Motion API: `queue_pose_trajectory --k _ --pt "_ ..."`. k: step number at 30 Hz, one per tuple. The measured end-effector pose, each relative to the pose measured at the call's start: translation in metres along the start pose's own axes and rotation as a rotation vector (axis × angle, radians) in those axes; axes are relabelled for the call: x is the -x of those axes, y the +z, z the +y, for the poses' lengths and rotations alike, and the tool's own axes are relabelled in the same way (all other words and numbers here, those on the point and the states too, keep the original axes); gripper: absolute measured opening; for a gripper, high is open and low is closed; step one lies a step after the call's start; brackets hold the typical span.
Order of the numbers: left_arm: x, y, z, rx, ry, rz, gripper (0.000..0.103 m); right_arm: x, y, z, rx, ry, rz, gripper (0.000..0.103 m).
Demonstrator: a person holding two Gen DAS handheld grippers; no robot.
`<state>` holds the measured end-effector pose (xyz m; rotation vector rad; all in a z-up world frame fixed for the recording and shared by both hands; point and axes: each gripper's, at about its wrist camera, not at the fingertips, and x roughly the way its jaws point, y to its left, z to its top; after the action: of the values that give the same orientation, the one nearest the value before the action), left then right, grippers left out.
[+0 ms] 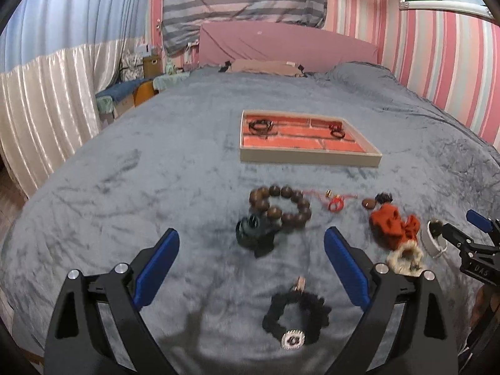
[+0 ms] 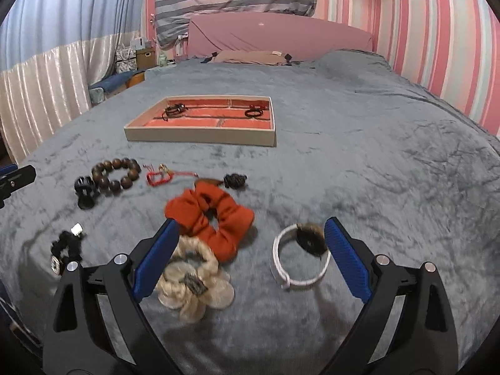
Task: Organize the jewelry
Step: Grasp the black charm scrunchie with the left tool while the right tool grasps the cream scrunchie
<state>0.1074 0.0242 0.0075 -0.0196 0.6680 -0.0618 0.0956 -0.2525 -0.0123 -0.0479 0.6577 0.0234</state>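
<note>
On the bed point(image 1: 156, 162), you're hovering both grippers, left gripper point(image 1: 251, 268) and right gripper point(image 2: 251, 259), wide open and empty; be centring the wooden bead bracelet point(image 1: 281, 206) at twelve o'clock.

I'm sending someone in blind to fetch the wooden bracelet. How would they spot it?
On the grey bedspread, look just in front of the red-lined tray. The wooden bead bracelet lies beside a black hair claw; it alone is a ring of big brown beads.

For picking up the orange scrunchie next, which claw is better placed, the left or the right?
Probably the right claw. It is open, with the orange scrunchie lying just ahead of its left finger. From the left claw the scrunchie sits far off to the side, past its right finger.
</note>
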Motion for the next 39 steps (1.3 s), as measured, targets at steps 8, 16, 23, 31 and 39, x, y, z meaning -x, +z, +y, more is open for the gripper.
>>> queue_pose_trajectory --k 8,16,23,31,39 --pt "-0.013 -0.029 0.001 -0.005 0.015 0.04 0.092 -0.014 -0.026 0.01 0.008 -0.021 0.023 0.092" --pt "-0.03 -0.048 0.007 0.005 0.026 0.083 0.092 -0.018 -0.034 -0.005 -0.028 -0.073 0.021 0.09" --pt "-0.038 -0.054 0.006 -0.014 0.024 0.089 0.092 -0.022 -0.033 -0.032 -0.098 -0.101 0.023 0.084" --pt "-0.046 -0.062 0.003 -0.035 0.019 0.105 0.092 -0.022 -0.034 -0.019 -0.09 -0.046 0.025 0.083" --pt "-0.054 -0.068 -0.001 -0.067 -0.009 0.131 0.073 -0.036 -0.039 0.008 -0.053 -0.006 0.064 0.077"
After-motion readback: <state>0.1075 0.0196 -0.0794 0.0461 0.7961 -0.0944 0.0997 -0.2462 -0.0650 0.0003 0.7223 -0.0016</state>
